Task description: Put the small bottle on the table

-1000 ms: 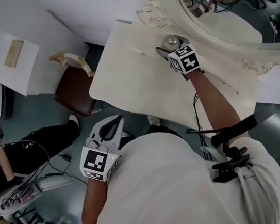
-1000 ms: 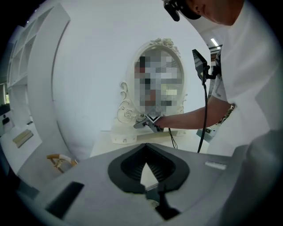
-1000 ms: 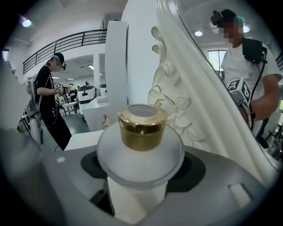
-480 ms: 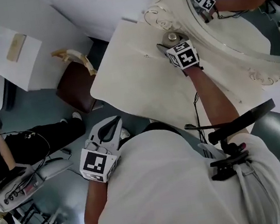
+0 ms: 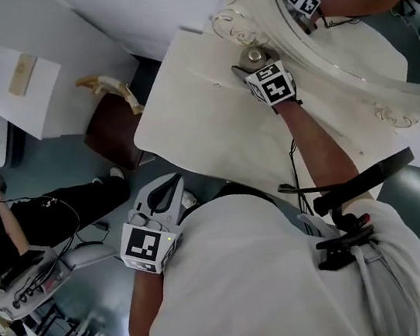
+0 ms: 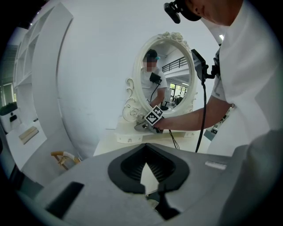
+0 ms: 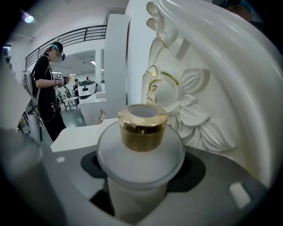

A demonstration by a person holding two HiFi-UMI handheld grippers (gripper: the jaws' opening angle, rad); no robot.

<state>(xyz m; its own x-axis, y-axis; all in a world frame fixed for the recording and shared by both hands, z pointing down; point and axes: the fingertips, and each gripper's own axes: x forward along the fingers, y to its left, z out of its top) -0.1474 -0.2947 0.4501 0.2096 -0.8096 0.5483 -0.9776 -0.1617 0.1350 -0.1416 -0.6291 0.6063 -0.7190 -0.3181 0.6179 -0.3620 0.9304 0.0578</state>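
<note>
The small bottle [image 7: 141,150], frosted white with a gold cap, stands upright between the jaws of my right gripper [image 7: 140,178], which is shut on its body. In the head view the bottle [image 5: 256,55] and right gripper [image 5: 255,62] are at the far edge of the white dressing table [image 5: 204,125], right against the carved base of the mirror [image 5: 240,26]. Whether the bottle's bottom touches the tabletop is hidden. My left gripper [image 5: 172,184] hangs low beside my body, off the table's near edge. It is shut with nothing in it, jaw tips together [image 6: 146,150].
An oval mirror [image 5: 344,18] in an ornate white frame backs the table. A brown stool [image 5: 111,135] stands left of the table and a white cabinet [image 5: 17,82] beyond it. Another person [image 5: 16,231] with grippers is at the far left.
The right gripper stays at the mirror's base with the bottle in it. Only the head view has shifted a little. The left gripper has not moved.
</note>
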